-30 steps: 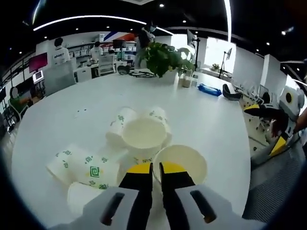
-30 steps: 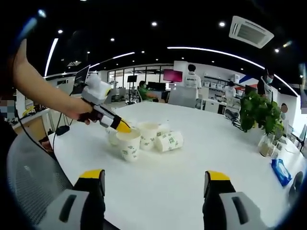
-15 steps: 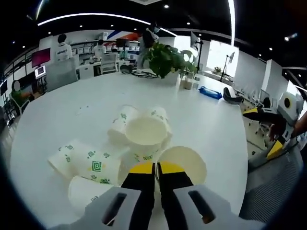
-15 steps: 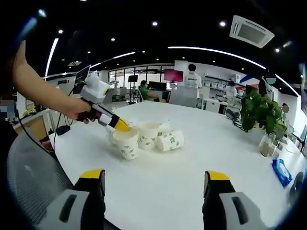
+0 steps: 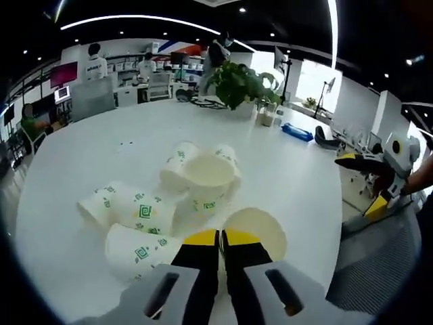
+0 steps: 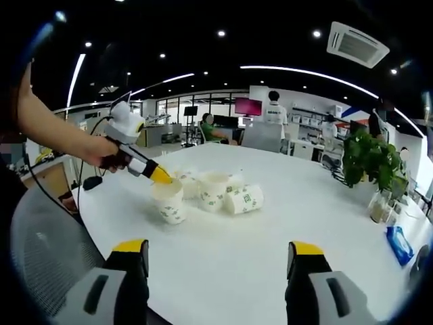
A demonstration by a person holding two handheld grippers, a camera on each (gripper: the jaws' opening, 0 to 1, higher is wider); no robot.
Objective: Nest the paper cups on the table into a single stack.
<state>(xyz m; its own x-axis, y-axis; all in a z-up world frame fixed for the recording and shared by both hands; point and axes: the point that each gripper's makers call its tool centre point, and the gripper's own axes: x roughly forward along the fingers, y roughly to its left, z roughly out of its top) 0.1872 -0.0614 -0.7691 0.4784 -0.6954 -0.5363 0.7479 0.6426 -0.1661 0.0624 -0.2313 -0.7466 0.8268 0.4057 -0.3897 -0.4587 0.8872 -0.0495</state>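
paper cups lie and stand in a loose cluster near the close edge of the wide white round table, with the rest of the office behind it. a leafy potted plant stands at the far side of the table in the left gripper view, with a blue packet lying to its right. within the cluster, two printed cups lie on their sides at the left, one upright cup stands in the middle with more cups tipped behind it, and one open cup sits closest to the camera. the left tool has its yellow-tipped jaws pressed together on the near rim of that closest cup; in the right gripper view the same tool grips the rim of an upright cup at the left of the group, held by a person's hand. the right tool has its jaws spread wide, well apart from the cups and holding nothing.
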